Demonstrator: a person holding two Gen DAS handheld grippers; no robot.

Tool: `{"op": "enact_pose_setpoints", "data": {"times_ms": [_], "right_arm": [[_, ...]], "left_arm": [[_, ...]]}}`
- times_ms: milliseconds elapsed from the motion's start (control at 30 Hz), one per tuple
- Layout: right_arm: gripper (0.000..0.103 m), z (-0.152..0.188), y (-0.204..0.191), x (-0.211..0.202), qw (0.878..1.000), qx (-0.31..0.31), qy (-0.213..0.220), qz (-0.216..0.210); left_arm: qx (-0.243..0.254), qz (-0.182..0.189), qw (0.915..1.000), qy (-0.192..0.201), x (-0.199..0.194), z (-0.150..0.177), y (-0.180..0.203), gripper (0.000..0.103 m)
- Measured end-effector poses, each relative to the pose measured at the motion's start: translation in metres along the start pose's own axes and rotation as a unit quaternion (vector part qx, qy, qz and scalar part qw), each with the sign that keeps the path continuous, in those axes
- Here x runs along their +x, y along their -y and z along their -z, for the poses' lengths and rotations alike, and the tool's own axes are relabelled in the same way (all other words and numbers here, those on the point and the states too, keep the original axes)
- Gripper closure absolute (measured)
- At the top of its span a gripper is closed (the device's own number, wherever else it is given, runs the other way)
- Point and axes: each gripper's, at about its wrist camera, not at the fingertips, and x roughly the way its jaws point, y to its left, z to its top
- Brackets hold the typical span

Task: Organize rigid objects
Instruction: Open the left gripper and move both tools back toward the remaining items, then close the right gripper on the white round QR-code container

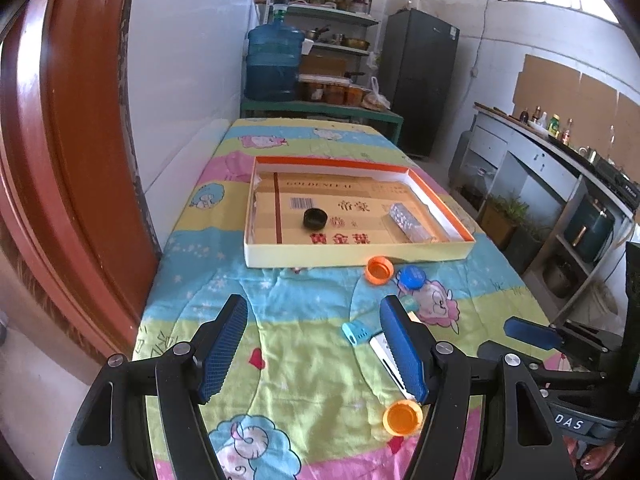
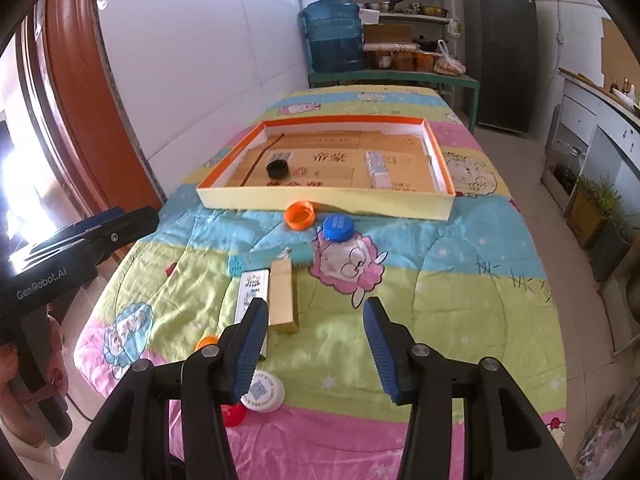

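Observation:
A shallow orange-rimmed box (image 1: 360,250) (image 2: 324,200) lies on the quilted table. It holds a black cap (image 1: 315,218) (image 2: 277,169) and a clear ribbed block (image 1: 406,220) (image 2: 378,169). In front of it lie an orange cap (image 1: 379,270) (image 2: 299,215) and a blue cap (image 1: 413,277) (image 2: 338,227). Nearer lie a light blue comb-like piece (image 1: 355,332) (image 2: 268,260), a white box (image 1: 384,354) (image 2: 250,294), a gold box (image 2: 282,296), an amber cap (image 1: 402,417), a white round lid (image 2: 263,392) and a red cap (image 2: 234,415). My left gripper (image 1: 314,344) and right gripper (image 2: 316,346) are open and empty above the table's near end.
A white wall and a red door frame (image 1: 68,152) run along the table's left side. A blue water jug (image 1: 274,62), shelves and a dark fridge (image 1: 424,80) stand beyond the far end. A counter (image 1: 560,168) runs along the right.

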Motion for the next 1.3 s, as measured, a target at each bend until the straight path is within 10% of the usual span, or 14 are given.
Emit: {"op": "enact_pose_setpoints", "data": {"times_ms": [1167,1300], "right_arm": [[0.054,0.055,-0.035,0.023,0.993,-0.107,-0.057,-0.009],[0.068,0.055,-0.035,0.023,0.993,-0.109,-0.051,-0.006]], "left_arm": [[0.078,0.068,0.9922,-0.069,0.014,0.070,0.029,0.033],[0.088,0.073,0.9902,-0.080,0.022,0.070,0.036,0.032]]}}
